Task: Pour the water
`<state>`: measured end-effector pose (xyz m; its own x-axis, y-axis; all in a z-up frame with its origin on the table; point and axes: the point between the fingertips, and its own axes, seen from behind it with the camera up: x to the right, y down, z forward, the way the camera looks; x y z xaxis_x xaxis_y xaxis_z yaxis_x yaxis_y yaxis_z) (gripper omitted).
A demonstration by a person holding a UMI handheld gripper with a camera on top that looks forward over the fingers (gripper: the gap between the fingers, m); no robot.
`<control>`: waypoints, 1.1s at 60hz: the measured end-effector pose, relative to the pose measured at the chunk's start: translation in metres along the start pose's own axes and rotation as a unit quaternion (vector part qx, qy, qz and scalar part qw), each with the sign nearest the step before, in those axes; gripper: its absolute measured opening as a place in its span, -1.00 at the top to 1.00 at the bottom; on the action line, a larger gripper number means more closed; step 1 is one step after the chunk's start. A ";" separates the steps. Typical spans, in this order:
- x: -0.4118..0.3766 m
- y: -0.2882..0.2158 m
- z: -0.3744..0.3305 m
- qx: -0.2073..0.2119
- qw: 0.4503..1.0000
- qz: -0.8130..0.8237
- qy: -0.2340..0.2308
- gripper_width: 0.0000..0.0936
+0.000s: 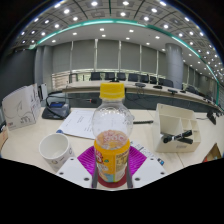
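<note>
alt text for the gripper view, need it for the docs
A clear plastic bottle with a yellow cap and orange-yellow label stands on a white table, gripped between the gripper jaws' magenta pads. A white paper cup stands just beside it, in a meeting room.

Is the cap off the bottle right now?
No, the yellow cap is on the bottle, which sits between the jaws near the white cup.

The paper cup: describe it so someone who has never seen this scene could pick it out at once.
On the pale table, look beside the clear bottle with the yellow cap and orange label, which stands between the fingers of the gripper. The paper cup stands upright just off the bottle's side, apart from it. It is the only small, white, open-topped container there.
</note>
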<state>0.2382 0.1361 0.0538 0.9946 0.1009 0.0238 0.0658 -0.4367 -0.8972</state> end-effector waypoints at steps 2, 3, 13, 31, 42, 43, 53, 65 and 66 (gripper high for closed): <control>0.000 0.001 -0.001 0.007 1.000 0.008 0.000 0.14; 0.000 0.000 -0.001 0.013 1.000 0.012 -0.001 0.14; 0.001 0.002 -0.004 0.017 1.000 0.022 -0.001 -0.06; -0.004 0.006 -0.049 -0.041 0.998 0.025 0.036 -0.83; -0.044 -0.016 -0.142 -0.066 0.996 0.020 0.056 -0.83; -0.049 -0.019 -0.152 -0.066 0.996 0.019 0.057 -0.83; -0.100 -0.035 -0.257 -0.068 0.994 0.008 0.086 -0.84; -0.170 -0.030 -0.354 -0.070 0.995 0.009 0.075 -0.83; -0.175 -0.029 -0.360 -0.070 0.995 0.008 0.072 -0.83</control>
<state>0.0914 -0.1903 0.2343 0.9961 -0.0314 0.0823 0.0508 -0.5582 -0.8281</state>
